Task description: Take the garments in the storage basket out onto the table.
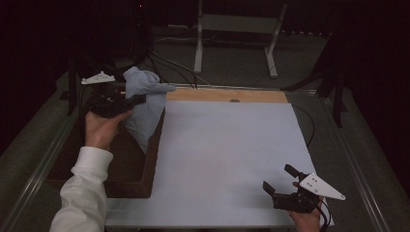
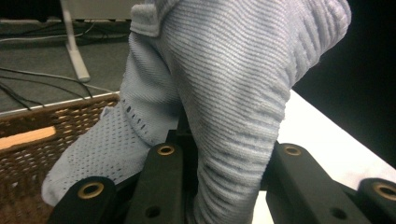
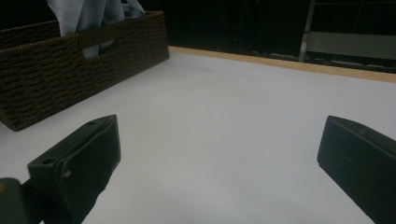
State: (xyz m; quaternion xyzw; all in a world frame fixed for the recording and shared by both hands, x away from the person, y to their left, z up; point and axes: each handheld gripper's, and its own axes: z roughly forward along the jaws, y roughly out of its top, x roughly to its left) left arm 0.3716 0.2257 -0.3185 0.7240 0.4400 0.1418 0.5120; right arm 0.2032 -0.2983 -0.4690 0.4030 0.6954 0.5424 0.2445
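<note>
A pale blue knitted garment (image 1: 144,104) hangs over the dark wicker basket (image 1: 140,176) at the table's left. My left gripper (image 1: 138,99) is shut on the garment's upper part and holds it above the basket. In the left gripper view the cloth (image 2: 224,93) bunches between the black jaws, with a mesh patch (image 2: 102,149) drooping toward the basket (image 2: 32,140). My right gripper (image 1: 281,180) rests open near the front right of the white sheet (image 1: 227,154), nothing between its fingers. The right gripper view shows the basket (image 3: 70,70) and the cloth (image 3: 88,14) far off.
A strip of bare wood (image 1: 227,95) runs along the far edge of the white sheet. Behind the table stands a white metal frame (image 1: 237,34), and black cables (image 1: 169,65) lie on the floor. Dark curtains surround the space.
</note>
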